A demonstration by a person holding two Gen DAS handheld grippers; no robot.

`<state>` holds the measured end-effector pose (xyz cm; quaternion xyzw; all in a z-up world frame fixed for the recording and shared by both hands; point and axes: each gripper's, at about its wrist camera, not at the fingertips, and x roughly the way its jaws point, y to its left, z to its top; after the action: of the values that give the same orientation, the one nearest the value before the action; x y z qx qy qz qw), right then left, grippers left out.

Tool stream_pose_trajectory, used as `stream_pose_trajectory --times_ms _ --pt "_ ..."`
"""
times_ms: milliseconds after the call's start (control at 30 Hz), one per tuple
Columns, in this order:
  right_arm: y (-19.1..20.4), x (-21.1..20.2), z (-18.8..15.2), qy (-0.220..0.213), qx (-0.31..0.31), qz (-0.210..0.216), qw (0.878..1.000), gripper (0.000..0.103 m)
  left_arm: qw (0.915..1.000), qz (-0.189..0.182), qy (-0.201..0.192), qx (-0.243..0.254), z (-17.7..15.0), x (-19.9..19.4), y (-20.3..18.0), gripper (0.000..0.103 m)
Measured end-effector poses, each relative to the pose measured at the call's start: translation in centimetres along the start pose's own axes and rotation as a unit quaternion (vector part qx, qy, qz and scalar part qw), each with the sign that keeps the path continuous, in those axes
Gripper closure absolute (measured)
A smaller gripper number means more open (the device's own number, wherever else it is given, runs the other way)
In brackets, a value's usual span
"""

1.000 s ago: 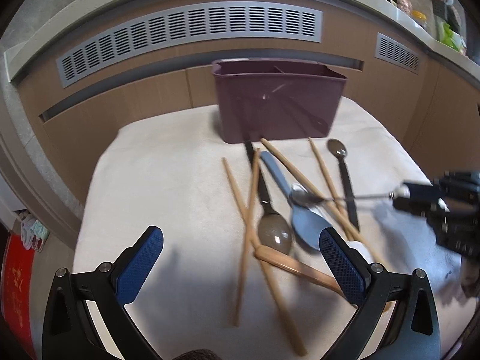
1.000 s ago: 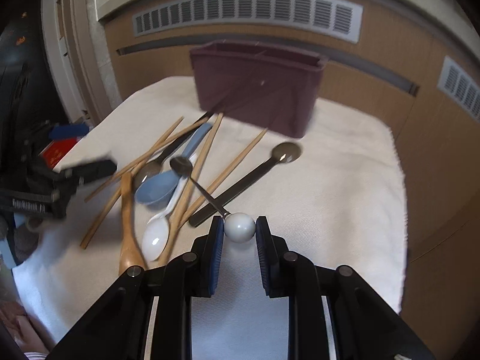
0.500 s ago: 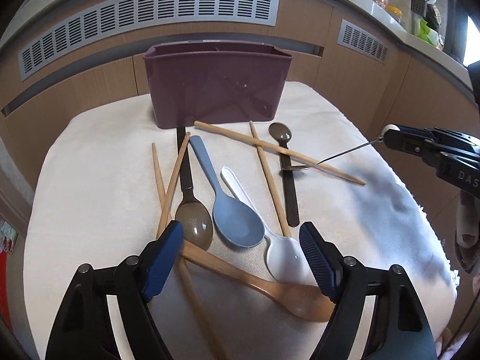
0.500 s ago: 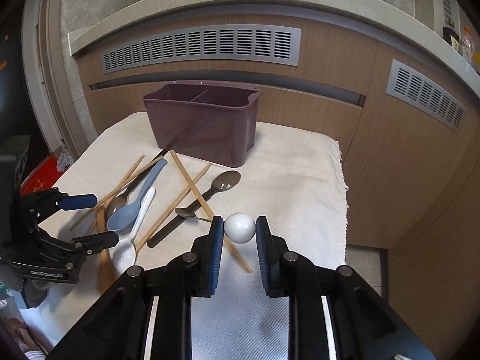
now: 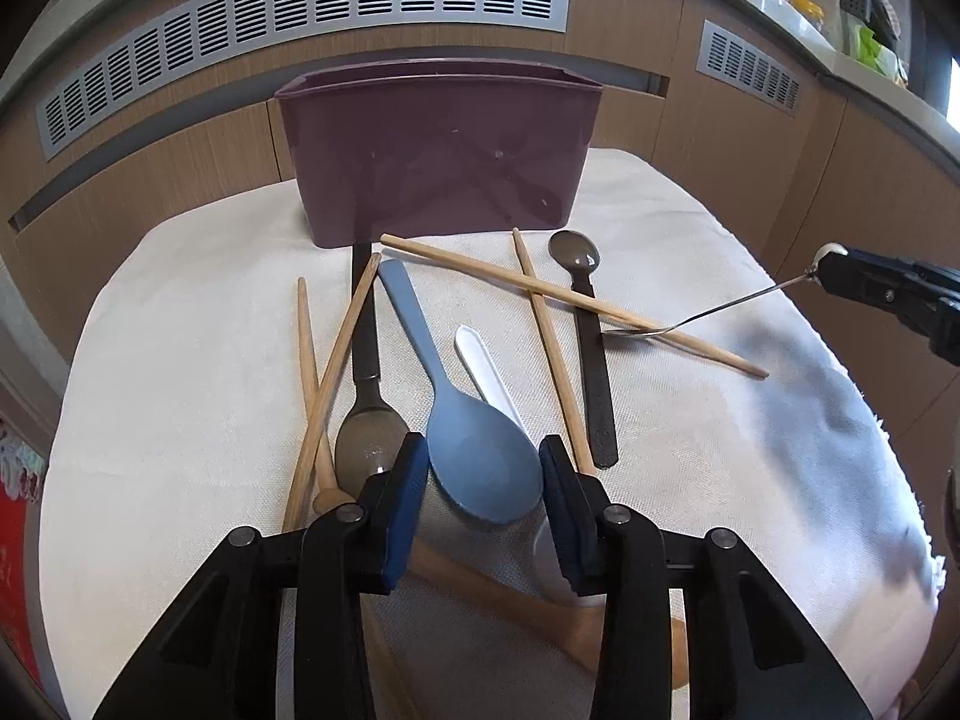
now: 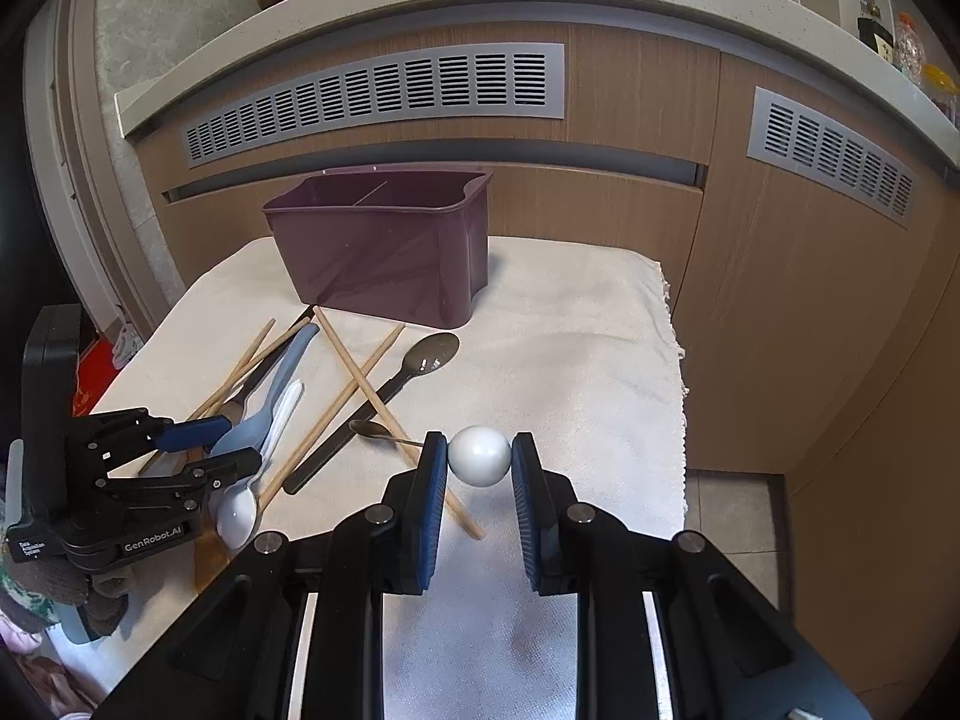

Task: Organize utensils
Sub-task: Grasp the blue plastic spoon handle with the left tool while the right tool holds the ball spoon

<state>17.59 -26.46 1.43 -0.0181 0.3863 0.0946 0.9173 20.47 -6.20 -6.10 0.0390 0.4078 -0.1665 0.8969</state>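
Your right gripper point(image 6: 479, 465) is clenched on the white ball end of a thin metal spoon point(image 6: 480, 455); the spoon's small bowl point(image 6: 367, 429) rests on a wooden chopstick point(image 6: 384, 405) at about 10 o'clock from the ball. Your left gripper point(image 5: 483, 483) straddles the bowl of the pale blue plastic spoon point(image 5: 480, 459), its blue pads point(image 5: 408, 498) just beside the bowl on either side; whether they actually touch it cannot be told, nor whether the spoon is gripped. The blue spoon lies on the white cloth point(image 5: 180, 360), handle pointing to 11 o'clock toward the maroon plastic utensil caddy point(image 5: 438, 150), which stands at 12 o'clock on the cloth. A white plastic spoon point(image 5: 483, 369) lies touching the blue one at its 2 o'clock side. A dark-handled metal spoon point(image 5: 591, 360) sits at 1 o'clock, crossed by chopsticks. A second dark-handled spoon point(image 5: 369, 426) lies at 10 o'clock, flanked by two more chopsticks. A tan wooden spoon point(image 5: 576, 624) passes beneath your left gripper.
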Motion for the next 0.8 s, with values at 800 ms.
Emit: stream_pose_trajectory --times_ms 800 --pt "2.7 -0.7 3.9 -0.036 -0.022 0.003 0.999 0.082 0.9981 -0.047 -0.01 -0.04 2.2 -2.4 3.9 0.054"
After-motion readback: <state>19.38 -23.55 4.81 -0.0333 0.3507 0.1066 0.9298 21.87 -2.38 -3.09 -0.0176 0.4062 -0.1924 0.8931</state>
